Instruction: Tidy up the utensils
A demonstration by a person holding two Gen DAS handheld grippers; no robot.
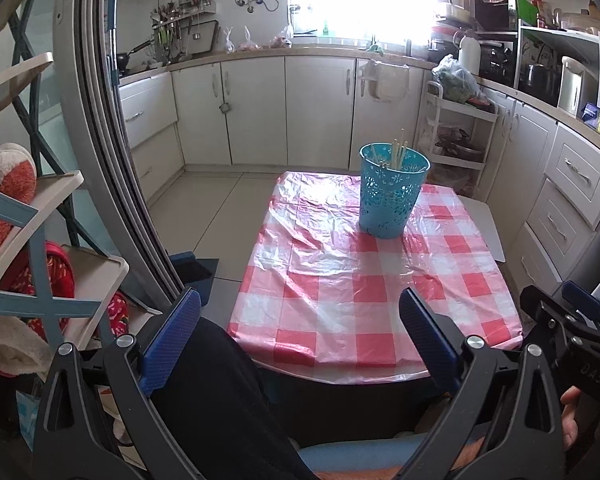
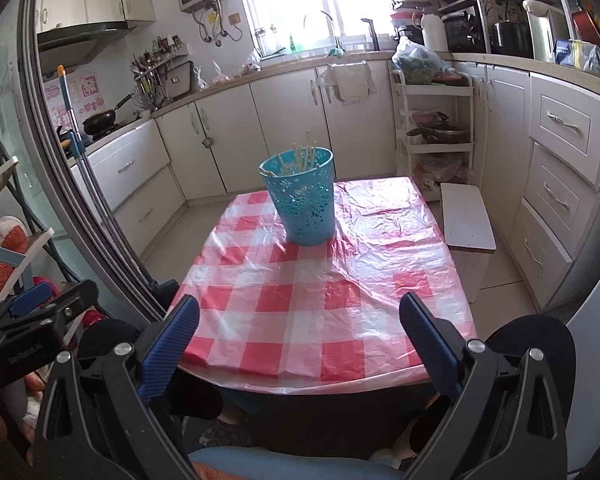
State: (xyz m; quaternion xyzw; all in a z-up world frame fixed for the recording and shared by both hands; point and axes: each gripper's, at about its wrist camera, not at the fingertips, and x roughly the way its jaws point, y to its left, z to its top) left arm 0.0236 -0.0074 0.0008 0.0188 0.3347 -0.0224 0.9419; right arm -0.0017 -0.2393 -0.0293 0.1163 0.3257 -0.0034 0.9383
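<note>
**Utensils in holder; both grippers idle at table edge**

The left gripper (image 1: 300,334) and right gripper (image 2: 300,334) are both spread wide, holding nothing, and sit back at the near edge of the table (image 2: 380,344), well apart from the work. The turquoise perforated holder (image 2: 302,204) stands upright on the red-and-white checked cloth (image 1: 340,280), toward its far end. Pale chopsticks (image 2: 302,156) stand inside it. No loose utensils show on the cloth. Judgement: task at or near completion; any next move calls only for checking the sticks sit upright.
</note>
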